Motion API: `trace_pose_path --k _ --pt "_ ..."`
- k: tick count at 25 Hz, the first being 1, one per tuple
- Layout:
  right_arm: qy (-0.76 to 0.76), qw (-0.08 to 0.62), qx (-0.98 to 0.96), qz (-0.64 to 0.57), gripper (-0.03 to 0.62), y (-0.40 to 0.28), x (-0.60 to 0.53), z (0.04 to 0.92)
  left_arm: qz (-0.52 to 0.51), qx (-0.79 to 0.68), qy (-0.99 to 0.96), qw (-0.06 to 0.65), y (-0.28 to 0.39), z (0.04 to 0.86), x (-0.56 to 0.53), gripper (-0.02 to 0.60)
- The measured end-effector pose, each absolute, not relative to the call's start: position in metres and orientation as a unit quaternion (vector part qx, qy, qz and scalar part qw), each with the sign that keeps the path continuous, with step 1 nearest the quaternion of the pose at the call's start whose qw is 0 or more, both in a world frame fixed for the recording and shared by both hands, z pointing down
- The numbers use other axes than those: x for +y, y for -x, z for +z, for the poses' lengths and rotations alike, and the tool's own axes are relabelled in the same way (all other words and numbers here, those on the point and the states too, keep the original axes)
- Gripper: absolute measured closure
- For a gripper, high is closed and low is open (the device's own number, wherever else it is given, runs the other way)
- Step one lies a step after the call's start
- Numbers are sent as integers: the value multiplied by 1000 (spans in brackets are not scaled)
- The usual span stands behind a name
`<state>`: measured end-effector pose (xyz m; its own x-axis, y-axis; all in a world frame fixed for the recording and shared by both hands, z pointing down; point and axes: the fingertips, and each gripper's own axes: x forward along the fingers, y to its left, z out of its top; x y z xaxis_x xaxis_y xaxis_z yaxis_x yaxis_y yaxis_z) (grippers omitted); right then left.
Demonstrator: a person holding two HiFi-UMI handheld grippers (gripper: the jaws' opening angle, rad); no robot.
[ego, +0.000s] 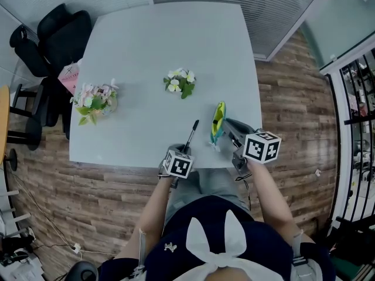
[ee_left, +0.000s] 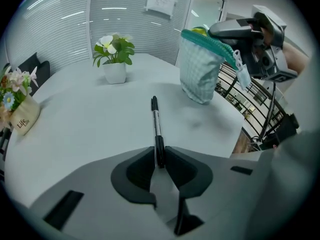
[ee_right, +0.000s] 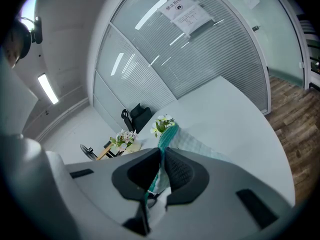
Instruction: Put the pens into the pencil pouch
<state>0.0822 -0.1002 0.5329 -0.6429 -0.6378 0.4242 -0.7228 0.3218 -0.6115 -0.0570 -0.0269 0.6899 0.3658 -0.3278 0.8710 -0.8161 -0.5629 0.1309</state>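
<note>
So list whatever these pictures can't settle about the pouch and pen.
- What the pouch holds: head view too small; left gripper view looks from below its rim.
- Near end of the pen, left gripper view: hidden between the fingers of the left gripper.
- Print on the wall notice, gripper views: too small.

The table (ego: 146, 45) looks smooth and matt, the pouch (ee_left: 200, 74) is checked cloth, the pen (ee_left: 157, 126) has a shiny silvery barrel, and the floor (ego: 293, 98) is grained wood.
</note>
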Motion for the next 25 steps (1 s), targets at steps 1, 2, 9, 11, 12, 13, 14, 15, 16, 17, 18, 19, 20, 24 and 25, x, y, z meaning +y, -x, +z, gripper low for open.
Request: trace_pose_path --k 1,2,9,11,12,13,14,15,16,17,18,19,20,24,25 --pt "-419 52 -811 405 556 -82 -100 533 427 -369 -775 286 57 690 -27 507" --pt "-419 51 -811 405 556 -83 -100 533 427 -368 -775 286 57 689 -27 512" --pt "-419 49 -811 405 556 -84 -99 533 416 -372 -781 279 60 676 -33 517" --pt "-420 49 -811 405 556 -85 -99 533 410 -376 -784 277 61 670 -36 517" --pt "-420 49 -811 404 556 -85 -99 533 406 -378 -785 276 62 667 -38 517" --pt "-420 49 -811 404 556 -85 -99 533 403 -380 -786 274 62 664 -40 517" --pt "-420 49 -811 404 556 -85 -99 533 400 -382 -787 273 63 660 -42 517" --pt "-420 49 -811 404 556 -84 -99 532 397 -384 -789 271 64 656 -44 517" --pt "-420 48 -811 404 556 -84 -99 532 395 -385 -790 268 64 652 -46 518" --pt "-420 49 -811 404 556 -84 -99 532 393 -385 -792 266 64 649 -47 518" --pt "-420 49 -811 404 556 -84 -99 533 390 -385 -794 263 63 645 -49 518" --pt "-420 49 -811 404 556 -84 -99 533 386 -386 -796 261 62 642 -50 518" --pt "-420 50 -811 404 556 -84 -99 533 382 -387 -798 259 62 637 -52 518" --pt "-420 51 -811 403 556 -83 -99 533 356 -394 -808 257 55 618 -61 518" --pt "-420 50 -811 403 556 -83 -100 533 349 -394 -810 257 53 614 -63 518"
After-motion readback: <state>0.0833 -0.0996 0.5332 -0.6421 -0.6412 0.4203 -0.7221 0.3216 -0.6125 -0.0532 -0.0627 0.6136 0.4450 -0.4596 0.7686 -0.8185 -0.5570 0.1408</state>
